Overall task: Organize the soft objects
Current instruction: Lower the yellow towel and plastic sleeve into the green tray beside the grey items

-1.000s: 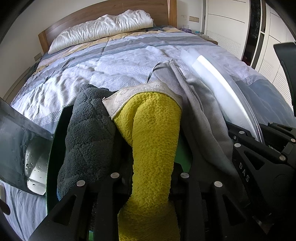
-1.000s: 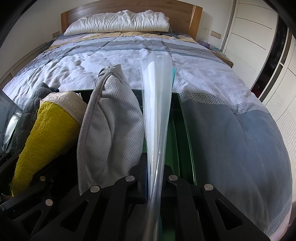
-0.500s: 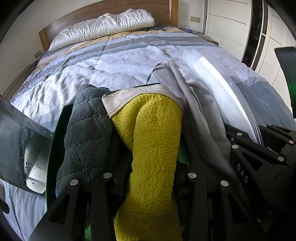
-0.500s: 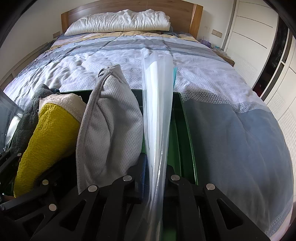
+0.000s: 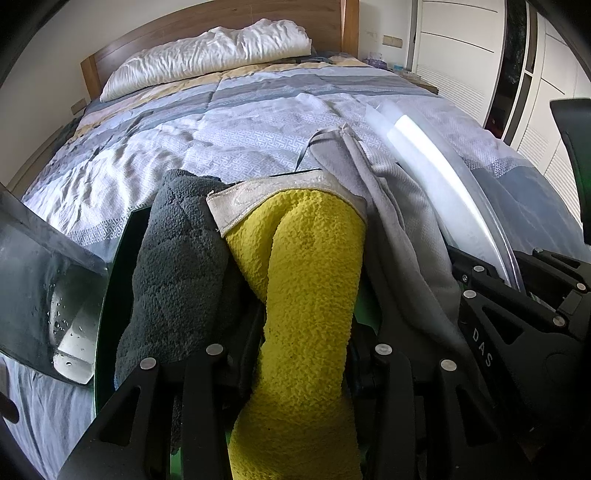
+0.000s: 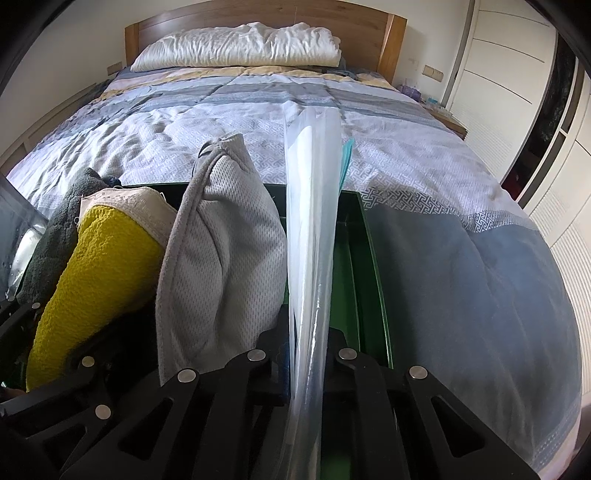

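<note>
A green bin (image 6: 373, 266) sits on the bed with soft items standing upright in it. My left gripper (image 5: 301, 325) is shut on a yellow towel (image 5: 306, 280) with a cream band on top. A dark grey fleece cloth (image 5: 177, 266) stands to its left and a light grey mesh cloth (image 5: 391, 221) to its right. My right gripper (image 6: 308, 343) is shut on a clear plastic bag (image 6: 314, 229) that stands on edge, right of the mesh cloth (image 6: 225, 251). The yellow towel (image 6: 96, 273) shows at the left of the right wrist view.
The bin rests on a blue-grey patterned quilt (image 5: 229, 129) covering a bed, with a white pillow (image 6: 240, 46) and wooden headboard (image 6: 258, 14) at the far end. White wardrobe doors (image 6: 517, 74) stand on the right. A dark reflective panel (image 5: 40, 295) lies at the left.
Both grippers have shifted slightly, keeping their hold. The yellow towel and the plastic bag sit a little lower and closer in view.
</note>
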